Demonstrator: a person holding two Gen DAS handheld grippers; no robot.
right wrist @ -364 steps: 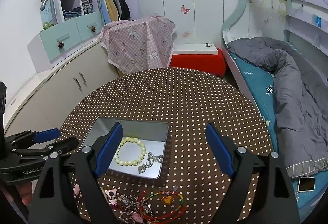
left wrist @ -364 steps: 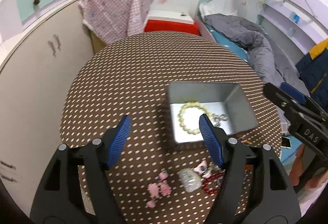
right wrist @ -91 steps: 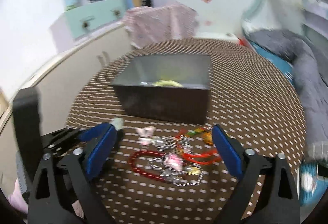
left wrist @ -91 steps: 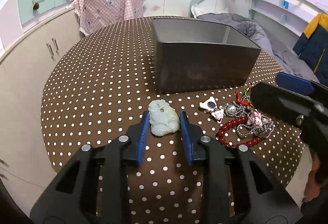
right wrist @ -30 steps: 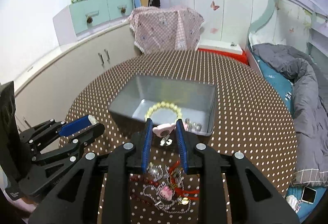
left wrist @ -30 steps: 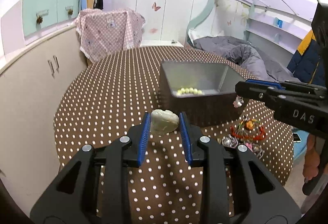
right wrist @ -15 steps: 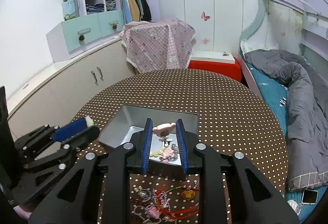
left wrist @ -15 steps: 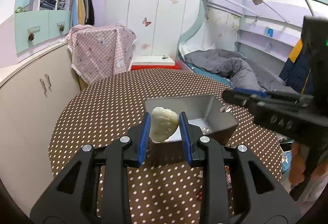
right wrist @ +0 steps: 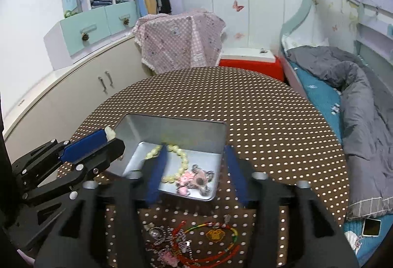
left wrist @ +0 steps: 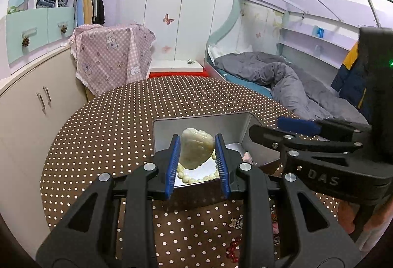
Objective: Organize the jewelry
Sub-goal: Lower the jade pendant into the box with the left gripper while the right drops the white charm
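My left gripper [left wrist: 197,147] is shut on a pale green jade pendant [left wrist: 195,151] and holds it above the open metal tin [left wrist: 196,123]. It also shows in the right wrist view [right wrist: 108,135]. My right gripper [right wrist: 195,160] is open and empty over the tin [right wrist: 172,125]. In the tin lie a pale bead bracelet [right wrist: 183,161] and a pink charm [right wrist: 194,177]. Loose jewelry, red cords and a gold charm [right wrist: 213,234], lies on the table in front of the tin.
The round brown dotted table [right wrist: 258,108] holds the tin. Red beads [left wrist: 232,249] lie near its front edge. A cabinet [left wrist: 27,106] stands to the left. A bed with a grey blanket [right wrist: 363,96] is on the right. A phone [right wrist: 371,226] lies on the bed.
My right gripper has opened and the pink charm it held now lies in the tin. My left gripper has carried the jade pendant closer over the tin.
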